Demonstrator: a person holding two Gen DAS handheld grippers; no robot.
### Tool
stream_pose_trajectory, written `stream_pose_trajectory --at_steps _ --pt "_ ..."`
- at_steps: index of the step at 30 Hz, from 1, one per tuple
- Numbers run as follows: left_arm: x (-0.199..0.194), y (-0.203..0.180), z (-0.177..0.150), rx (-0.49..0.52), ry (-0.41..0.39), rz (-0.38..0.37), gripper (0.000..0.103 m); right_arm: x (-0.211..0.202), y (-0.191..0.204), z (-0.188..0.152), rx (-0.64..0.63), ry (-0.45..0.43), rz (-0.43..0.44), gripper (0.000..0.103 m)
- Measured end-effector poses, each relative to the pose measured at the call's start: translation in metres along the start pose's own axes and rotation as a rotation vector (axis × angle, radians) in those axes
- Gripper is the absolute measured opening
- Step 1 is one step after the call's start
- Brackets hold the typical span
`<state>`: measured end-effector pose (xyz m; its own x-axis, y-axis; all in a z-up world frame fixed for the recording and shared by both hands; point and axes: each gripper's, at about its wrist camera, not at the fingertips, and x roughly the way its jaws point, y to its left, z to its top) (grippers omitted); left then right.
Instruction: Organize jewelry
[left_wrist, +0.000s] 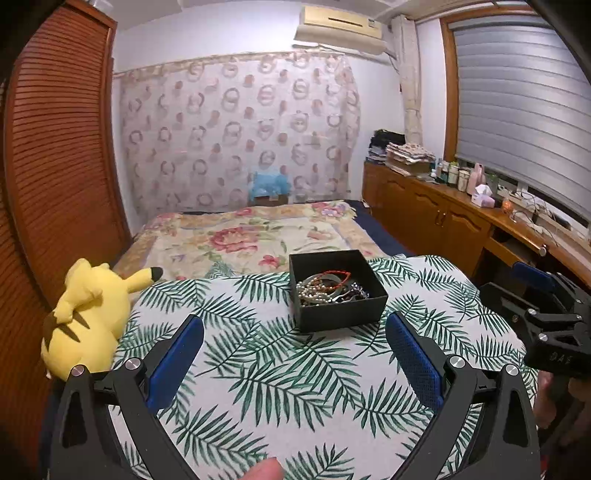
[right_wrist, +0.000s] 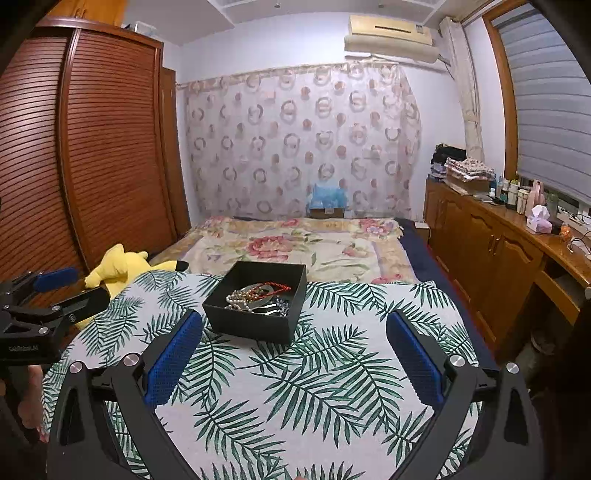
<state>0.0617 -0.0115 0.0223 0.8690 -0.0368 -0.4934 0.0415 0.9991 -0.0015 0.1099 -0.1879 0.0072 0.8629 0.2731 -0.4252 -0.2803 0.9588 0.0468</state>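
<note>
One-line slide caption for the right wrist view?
Open right gripper hovers over a palm-leaf cloth, facing a black box of tangled jewelry.

- One square black cardboard box (left_wrist: 338, 291), holding a tangle of jewelry, too mixed to count
- One red cord bracelet (left_wrist: 338, 276)
- One yellow plush toy (left_wrist: 86, 314)
- One leaf-printed cloth (left_wrist: 288, 387)
- Two black grippers with blue pads: left (left_wrist: 294, 360), right (right_wrist: 294, 360)

A small square black box (left_wrist: 338, 291), open-topped and upright, is seen on the leaf-patterned cloth, and a tangle of jewelry (left_wrist: 330, 288) is heaped inside it: pearl beads, a red cord loop, silvery pieces and dark beads.
</note>
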Motion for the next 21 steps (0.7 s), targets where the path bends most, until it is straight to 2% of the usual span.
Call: stream_pose_trajectory --at_steps 21 --pt "-0.012 0.004 -0.004 0.002 -0.002 0.014 0.095 -0.01 0.003 0.0 0.002 -0.019 -0.002 0.1"
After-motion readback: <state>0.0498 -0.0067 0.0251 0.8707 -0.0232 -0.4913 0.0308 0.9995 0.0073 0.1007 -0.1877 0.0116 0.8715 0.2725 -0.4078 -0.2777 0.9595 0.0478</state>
